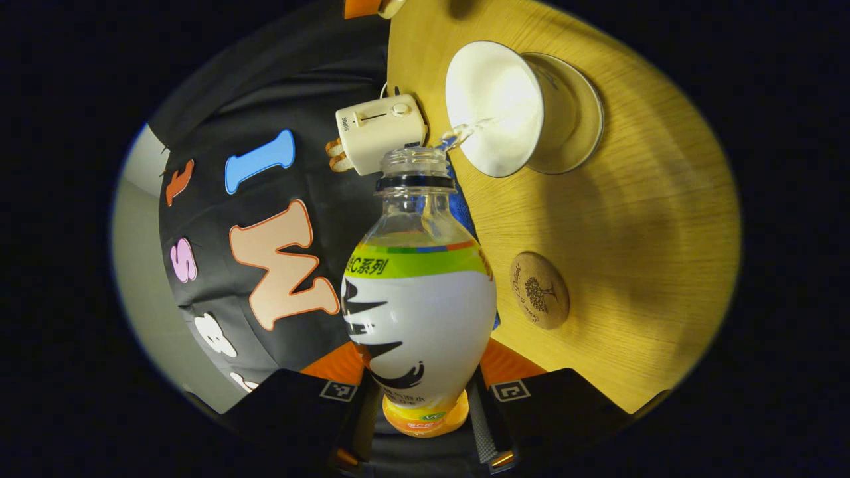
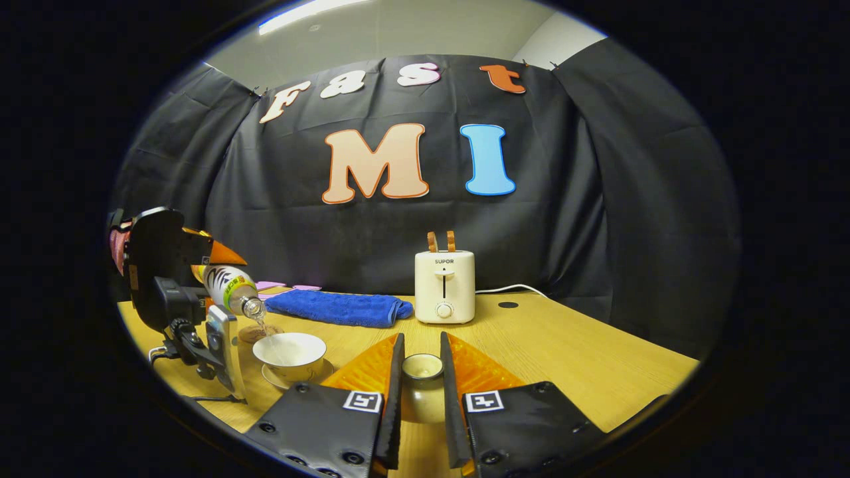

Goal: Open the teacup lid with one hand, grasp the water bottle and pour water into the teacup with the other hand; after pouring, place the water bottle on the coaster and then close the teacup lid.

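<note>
– so, what are your tools doing?
– my left gripper [image 1: 418, 398] pinches the water bottle [image 1: 420, 312], tipped so water runs into the teacup [image 1: 495, 109] on its saucer [image 1: 584, 133]. my right gripper [image 2: 422, 388] pinches the lid [image 2: 422, 366], held just above the table [image 2: 564, 352].
– what's left?
– i think pouring is half the job. next the bottle goes on the coaster [image 1: 539, 290] near the cup, then the lid goes back on.

Toaster [image 2: 444, 286] reads "SUPOR"; water bottle [image 1: 418, 292] "C系列".
</note>
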Demonstrator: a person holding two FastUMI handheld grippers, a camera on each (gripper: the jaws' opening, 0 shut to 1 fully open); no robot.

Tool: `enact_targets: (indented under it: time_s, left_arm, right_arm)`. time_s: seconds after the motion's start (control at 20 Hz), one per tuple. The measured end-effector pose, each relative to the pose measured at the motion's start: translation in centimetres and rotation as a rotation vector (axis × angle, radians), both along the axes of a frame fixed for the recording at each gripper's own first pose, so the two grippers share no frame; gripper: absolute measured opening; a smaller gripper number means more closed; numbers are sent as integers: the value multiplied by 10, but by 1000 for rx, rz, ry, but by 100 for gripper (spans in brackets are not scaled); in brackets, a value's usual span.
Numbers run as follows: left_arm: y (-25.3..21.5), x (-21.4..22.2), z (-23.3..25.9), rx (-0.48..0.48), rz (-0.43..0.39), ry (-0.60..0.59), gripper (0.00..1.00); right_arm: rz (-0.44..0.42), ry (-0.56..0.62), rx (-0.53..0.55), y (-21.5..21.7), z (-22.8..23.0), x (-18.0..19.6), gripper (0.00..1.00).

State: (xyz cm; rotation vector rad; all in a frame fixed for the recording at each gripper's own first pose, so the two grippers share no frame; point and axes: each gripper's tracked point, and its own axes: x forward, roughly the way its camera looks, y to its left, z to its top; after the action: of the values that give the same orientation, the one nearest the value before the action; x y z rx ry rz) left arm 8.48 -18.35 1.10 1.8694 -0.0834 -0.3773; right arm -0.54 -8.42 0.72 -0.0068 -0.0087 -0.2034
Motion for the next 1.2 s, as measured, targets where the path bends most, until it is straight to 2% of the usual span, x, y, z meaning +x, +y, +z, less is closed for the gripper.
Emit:
enact_targets:
  time_s: [0.35, 0.7, 1.2]
  left_arm:
    - [-1, -1, 5, 102, -15, -24, 58]
    - [-12, 4, 31, 213, -35, -77, 58]
    - [-20, 2, 57, 318, -50, -127, 58]
  right_arm:
    - [0, 1, 1, -1, 0, 0, 31]
    - [3, 3, 1, -1, 1, 0, 31]
    - [3, 3, 1, -1, 0, 1, 33]
